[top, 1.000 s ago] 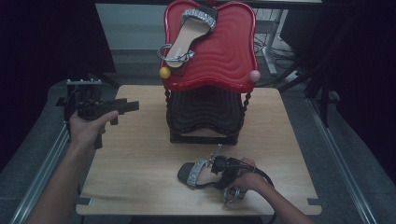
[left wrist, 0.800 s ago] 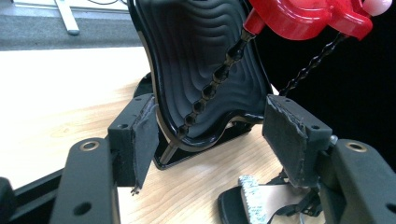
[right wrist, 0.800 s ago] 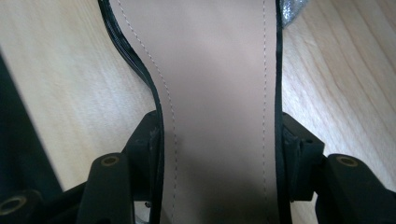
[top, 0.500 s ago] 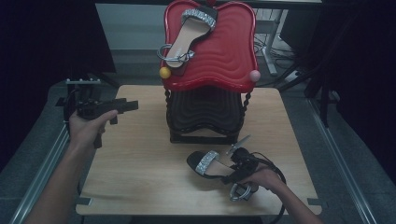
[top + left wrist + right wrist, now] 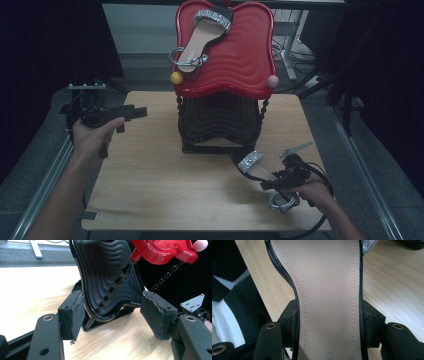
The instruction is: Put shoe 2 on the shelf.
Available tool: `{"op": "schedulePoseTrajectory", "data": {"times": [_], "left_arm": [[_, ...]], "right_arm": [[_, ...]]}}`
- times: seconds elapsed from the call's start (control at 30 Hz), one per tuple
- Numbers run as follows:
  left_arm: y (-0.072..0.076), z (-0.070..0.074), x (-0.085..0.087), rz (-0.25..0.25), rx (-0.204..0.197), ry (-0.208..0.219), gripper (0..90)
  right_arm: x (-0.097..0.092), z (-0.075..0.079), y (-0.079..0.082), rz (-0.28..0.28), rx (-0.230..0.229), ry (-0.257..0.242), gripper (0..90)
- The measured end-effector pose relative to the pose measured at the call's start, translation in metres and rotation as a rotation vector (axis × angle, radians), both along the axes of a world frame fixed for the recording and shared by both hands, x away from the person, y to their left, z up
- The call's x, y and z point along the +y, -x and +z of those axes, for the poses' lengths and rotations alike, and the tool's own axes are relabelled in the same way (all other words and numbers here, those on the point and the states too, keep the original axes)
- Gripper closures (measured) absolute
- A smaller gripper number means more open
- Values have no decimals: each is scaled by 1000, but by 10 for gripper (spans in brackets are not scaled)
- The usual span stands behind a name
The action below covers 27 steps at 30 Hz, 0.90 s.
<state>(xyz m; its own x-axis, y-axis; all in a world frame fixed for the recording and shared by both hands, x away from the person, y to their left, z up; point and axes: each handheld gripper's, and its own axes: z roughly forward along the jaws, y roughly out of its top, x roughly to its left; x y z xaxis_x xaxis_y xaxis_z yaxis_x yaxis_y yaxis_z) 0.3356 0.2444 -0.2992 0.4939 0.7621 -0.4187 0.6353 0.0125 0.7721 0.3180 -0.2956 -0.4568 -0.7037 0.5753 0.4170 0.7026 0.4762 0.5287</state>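
Observation:
A two-tier shoe rack stands at the back middle of the wooden table [image 5: 150, 190], with a red upper shelf [image 5: 240, 60] and a black lower shelf [image 5: 220, 120]. One sandal with a glittery strap [image 5: 200, 40] lies on the red shelf. My right gripper [image 5: 280, 182] is near the front right of the table, shut on a second sandal [image 5: 252, 165] whose toe points toward the rack. In the right gripper view both pads of that gripper [image 5: 329, 322] press the edges of its beige insole [image 5: 329, 290]. My left gripper [image 5: 137, 112] hovers open at the left, facing the black shelf [image 5: 107, 272], nothing between its pads [image 5: 77, 312].
A yellow ball [image 5: 176, 78] and a pink ball [image 5: 272, 81] cap the red shelf's front corners. Beaded black rods [image 5: 112, 290] link the two shelves. Metal rails [image 5: 45, 175] run along both sides of the table, with dark floor and cables beyond.
My right gripper has carried the sandal to the right across the table's front and a little up. The left hand has stayed where it was.

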Motion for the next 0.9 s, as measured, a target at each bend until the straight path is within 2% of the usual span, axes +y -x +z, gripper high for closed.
{"op": "schedulePoseTrajectory", "data": {"times": [0.27,0.43,0.53,0.73,0.9], "left_arm": [[0,-1,-1,-2,1,-3,359],[-1,-2,-2,-3,1,-9,359],[0,-3,-2,-3,1,-8,358],[0,-3,-1,3,7,-5,358],[-1,-3,-2,-1,8,-7,358]], "right_arm": [[-47,21,0,-106,-29,-62,429],[-70,33,-4,-171,-46,-88,429],[-84,38,-9,-222,-52,-124,429],[-105,48,-17,-275,-61,-177,430],[-117,66,-23,-309,-93,-206,430]]}}
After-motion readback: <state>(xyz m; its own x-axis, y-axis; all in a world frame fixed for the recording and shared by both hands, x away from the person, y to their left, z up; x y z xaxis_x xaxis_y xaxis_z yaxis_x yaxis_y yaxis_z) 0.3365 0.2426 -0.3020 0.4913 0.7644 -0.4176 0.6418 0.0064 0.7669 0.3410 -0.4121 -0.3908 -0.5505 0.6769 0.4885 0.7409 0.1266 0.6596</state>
